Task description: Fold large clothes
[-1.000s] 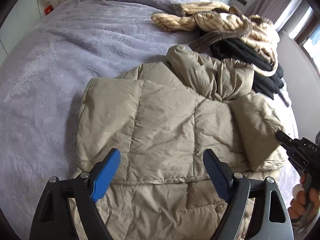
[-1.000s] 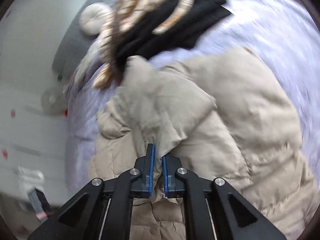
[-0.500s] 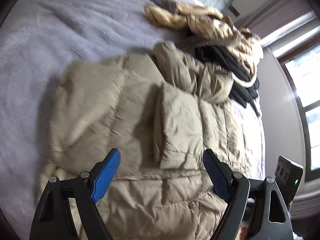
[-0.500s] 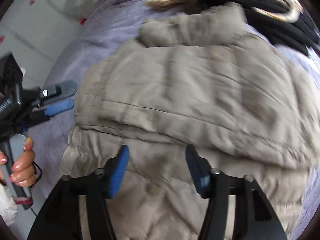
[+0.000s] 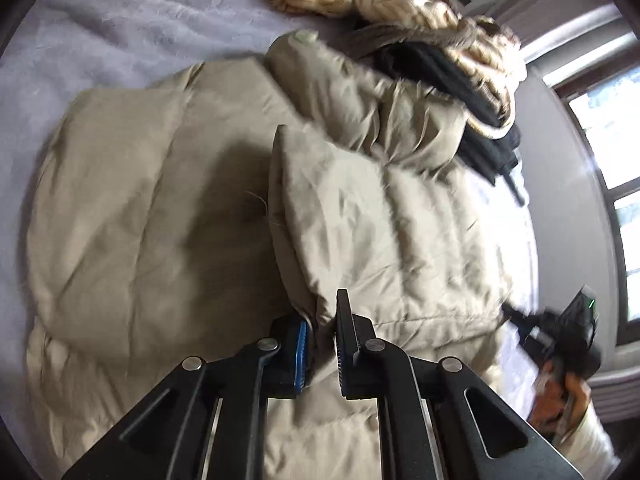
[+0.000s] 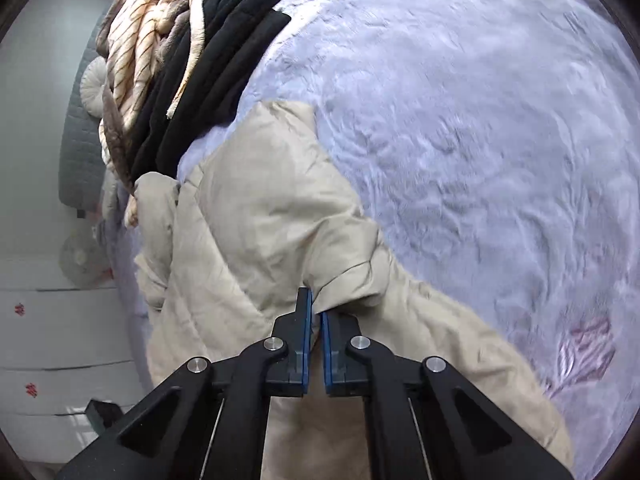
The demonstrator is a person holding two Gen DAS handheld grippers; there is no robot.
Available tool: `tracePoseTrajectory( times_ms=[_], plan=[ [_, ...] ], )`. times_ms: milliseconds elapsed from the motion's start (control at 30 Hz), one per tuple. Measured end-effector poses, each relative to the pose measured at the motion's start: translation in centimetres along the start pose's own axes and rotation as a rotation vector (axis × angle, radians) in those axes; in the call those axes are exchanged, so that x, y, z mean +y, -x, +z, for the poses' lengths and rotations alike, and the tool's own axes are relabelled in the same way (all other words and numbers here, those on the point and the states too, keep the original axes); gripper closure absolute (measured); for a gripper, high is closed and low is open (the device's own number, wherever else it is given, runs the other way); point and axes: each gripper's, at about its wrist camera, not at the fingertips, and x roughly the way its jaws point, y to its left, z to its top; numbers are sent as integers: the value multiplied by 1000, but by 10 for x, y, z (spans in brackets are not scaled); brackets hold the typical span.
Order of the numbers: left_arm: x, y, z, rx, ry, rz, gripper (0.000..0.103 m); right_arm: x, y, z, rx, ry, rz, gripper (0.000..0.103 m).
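The left gripper (image 5: 322,334) has just been closing, and its fingers (image 5: 301,354) are now clenched on the cuff corner of the sleeve folded across the beige puffer jacket (image 5: 160,216). The right gripper (image 6: 315,338) has likewise just been closing; a fold at the jacket's (image 6: 256,232) edge is pinched between its nearly shut fingers (image 6: 306,344). The jacket is spread on the lavender bed (image 6: 480,120) directly ahead of both pairs of fingers. Beyond it a striped garment (image 5: 392,4) and dark clothes (image 5: 472,92) are piled, while bare bed is seen to the right of the right fingers. Half a second ago both pairs stood wide apart above the jacket.
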Motion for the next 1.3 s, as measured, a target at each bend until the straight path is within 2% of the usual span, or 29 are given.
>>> tracePoseTrajectory(
  times_ms=[100, 233, 333, 367, 433, 500, 600, 667, 767, 867, 933, 1000, 1133, 1233, 1300],
  plan=[
    [7, -14, -6, 22, 0, 42, 89, 13, -29, -4, 37, 81, -79, 98],
    [8, -7, -2, 5, 1, 100, 89, 13, -32, -6, 29, 98, -90, 98],
    [12, 19, 2, -51, -34, 236, 89, 5, -26, -6, 33, 75, -75, 98],
    [17, 27, 5, -60, -27, 247, 89, 3, -26, -5, 34, 76, -74, 98],
    [18, 41, 8, -83, -15, 232, 89, 2, -23, -5, 30, 83, -81, 98],
    [11, 53, 13, -110, -31, 186, 89, 5, -22, -10, 24, 73, -81, 98],
    [-17, 43, 18, -105, -93, 126, 89, 10, -20, -20, 17, 59, -81, 98],
    [-34, 16, 21, -85, -147, 179, 89, 19, -25, -19, 21, 61, -87, 97],
    [-36, -24, 27, -55, -176, 292, 89, 28, -16, -20, 54, 104, -106, 96],
    [-20, -34, 34, -42, -113, 264, 89, 41, 15, -31, 54, 230, -120, 96],
    [-16, -30, 35, -43, -121, 257, 89, 54, 43, -37, -30, 350, -128, 96],
    [-16, -31, 36, -37, -140, 265, 89, 65, 55, -31, -92, 411, -131, 96],
    [-20, -40, 40, -37, -146, 286, 89, 78, 21, 6, -69, 384, -92, 96],
    [-21, -45, 42, -39, -142, 294, 89, 76, -23, 31, -46, 394, -170, 96],
    [-20, -48, 43, -41, -146, 294, 89, 63, -46, 44, -31, 352, -222, 97]
  ],
)
